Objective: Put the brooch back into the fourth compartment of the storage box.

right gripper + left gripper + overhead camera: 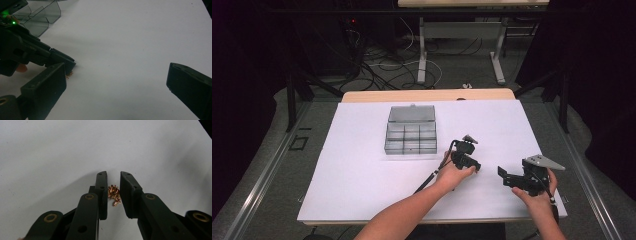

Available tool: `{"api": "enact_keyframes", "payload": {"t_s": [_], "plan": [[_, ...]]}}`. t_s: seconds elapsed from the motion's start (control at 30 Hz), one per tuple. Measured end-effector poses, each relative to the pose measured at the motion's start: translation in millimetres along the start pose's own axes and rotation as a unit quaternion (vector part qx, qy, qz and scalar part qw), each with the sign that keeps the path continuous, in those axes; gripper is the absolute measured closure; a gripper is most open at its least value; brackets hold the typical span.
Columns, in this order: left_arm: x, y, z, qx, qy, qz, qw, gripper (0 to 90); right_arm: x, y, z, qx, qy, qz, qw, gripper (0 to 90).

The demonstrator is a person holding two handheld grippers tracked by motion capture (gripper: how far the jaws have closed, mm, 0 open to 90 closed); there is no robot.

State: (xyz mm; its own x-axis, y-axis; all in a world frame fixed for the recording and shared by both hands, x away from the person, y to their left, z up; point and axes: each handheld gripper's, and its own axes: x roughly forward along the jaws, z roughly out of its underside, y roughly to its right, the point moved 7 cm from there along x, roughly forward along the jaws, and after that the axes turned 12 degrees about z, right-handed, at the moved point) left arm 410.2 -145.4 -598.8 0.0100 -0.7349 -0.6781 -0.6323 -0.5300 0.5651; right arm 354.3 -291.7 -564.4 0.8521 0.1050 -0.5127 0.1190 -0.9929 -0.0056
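A small gold, flower-shaped trinket [114, 194] lies on the white sheet [362, 165] between the tips of my left gripper [113, 178]. Its jaws stand a little apart on either side of the trinket, pressed down at the sheet. In the high view my left gripper [476, 167] sits right of centre, tips pointing toward the right hand. My right gripper [503, 176] is wide open near the front right, holding nothing. In the right gripper view the left gripper's fingers [61, 60] rest on the sheet with a speck of gold [69, 74] under them.
A clear grey compartment box [411, 137] with its lid open stands at the middle back of the sheet; its corner [41, 17] appears in the right gripper view. The wooden table edge [427, 95] runs behind. Cables and table legs lie on the floor beyond.
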Motion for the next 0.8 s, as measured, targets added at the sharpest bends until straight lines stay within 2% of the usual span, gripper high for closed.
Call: {"api": "enact_keyframes", "payload": {"t_s": [0.23, 0.8], "plan": [[0.0, 0.9, 0.2, 0.002, -0.001, -0.002, 1.0, 77.9, 1.3, -0.9, -0.2, -0.006, 0.001, -0.002, 1.0, 2.3], [-3.6, 0.9, -0.2, 0.007, 0.001, 0.0, 1.0, 78.7, 1.4, -0.1, -0.4, -0.001, 0.003, 0.001, 1.0, 2.3]]}}
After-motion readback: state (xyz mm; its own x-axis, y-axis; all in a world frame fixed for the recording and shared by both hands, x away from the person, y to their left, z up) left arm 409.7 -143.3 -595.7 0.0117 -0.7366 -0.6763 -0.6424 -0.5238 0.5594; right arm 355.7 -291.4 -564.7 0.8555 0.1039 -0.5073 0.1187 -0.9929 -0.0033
